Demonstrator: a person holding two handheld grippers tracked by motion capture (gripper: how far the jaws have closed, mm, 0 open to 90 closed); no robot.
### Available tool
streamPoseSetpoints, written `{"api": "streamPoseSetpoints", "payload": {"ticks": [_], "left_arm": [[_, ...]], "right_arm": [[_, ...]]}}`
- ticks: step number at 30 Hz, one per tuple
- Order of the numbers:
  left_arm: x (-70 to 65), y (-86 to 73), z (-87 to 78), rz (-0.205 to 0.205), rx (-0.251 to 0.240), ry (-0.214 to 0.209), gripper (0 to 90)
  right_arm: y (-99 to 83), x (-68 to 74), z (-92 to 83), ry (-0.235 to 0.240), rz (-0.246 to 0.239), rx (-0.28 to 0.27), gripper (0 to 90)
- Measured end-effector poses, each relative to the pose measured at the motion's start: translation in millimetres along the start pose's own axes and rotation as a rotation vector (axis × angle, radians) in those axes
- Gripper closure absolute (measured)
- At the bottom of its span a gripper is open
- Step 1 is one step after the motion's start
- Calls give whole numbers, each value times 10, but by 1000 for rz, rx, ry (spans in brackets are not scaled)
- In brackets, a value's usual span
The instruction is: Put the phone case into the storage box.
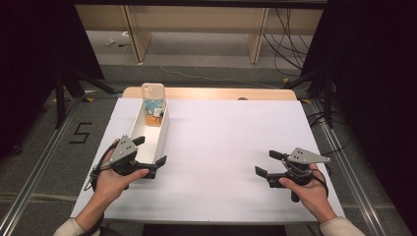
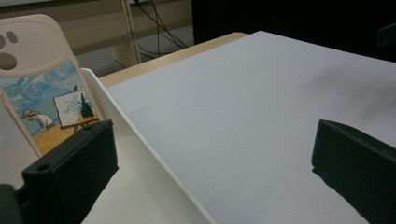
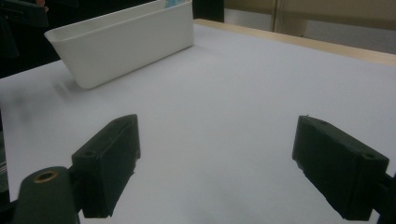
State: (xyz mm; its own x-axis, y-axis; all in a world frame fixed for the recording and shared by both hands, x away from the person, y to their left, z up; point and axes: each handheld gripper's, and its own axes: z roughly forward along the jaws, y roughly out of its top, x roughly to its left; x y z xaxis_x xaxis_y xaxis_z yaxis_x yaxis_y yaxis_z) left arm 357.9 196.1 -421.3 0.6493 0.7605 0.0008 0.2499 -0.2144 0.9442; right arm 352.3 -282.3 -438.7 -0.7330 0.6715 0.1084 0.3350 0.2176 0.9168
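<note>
From the high view, a long white tray lies lengthwise on the left part of the white-topped bench, and a phone case with a painted picture stands upright at the tray's far end, leaning against its end wall. The left tongs sit at the tray's near end with the jaws spread wide, one jaw above the tray and the other just outside its right wall, so they straddle that wall without pressing on it. The right tongs rest low over bare bench surface on the right side, well apart from the tray, jaws also spread with nothing between them. In the left gripper view, the left tongs show a wide gap: the left jaw hangs inside the tray, the right jaw over the bench, and the tray's thin wall runs between them untouched. The phone case stands at the far end of the tray, its camera cut-outs at the top and a painter at an easel on its back. In the right gripper view, the right tongs stand open over the plain bench, and the tray lies farther off at the upper left.
</note>
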Motion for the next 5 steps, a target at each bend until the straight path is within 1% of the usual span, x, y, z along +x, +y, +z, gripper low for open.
{"api": "streamPoseSetpoints", "payload": {"ticks": [5], "left_arm": [[-7, -1, 4, -6, 1, -8, 4]], "right_arm": [[-2, -1, 2, -1, 2, 0, 160]]}}
